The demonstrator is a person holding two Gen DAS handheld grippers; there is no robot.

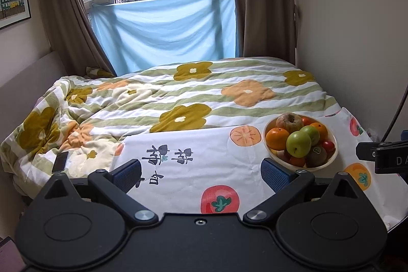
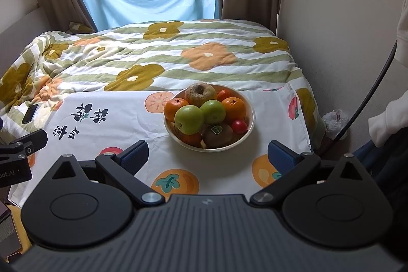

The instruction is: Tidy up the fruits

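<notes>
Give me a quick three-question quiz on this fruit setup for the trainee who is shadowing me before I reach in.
1. True or false: every fruit sits inside the bowl.
2. Which gripper has the bowl closer to straight ahead: A) left gripper B) right gripper?
3. Which fruit carries a small green sticker?

Key
1. True; only printed fruit shows on the white cloth around it.
2. B; in the left wrist view the bowl sits off to the right.
3. The kiwi at the front of the bowl, below the two green apples. Both grippers are open and hold nothing.
</notes>
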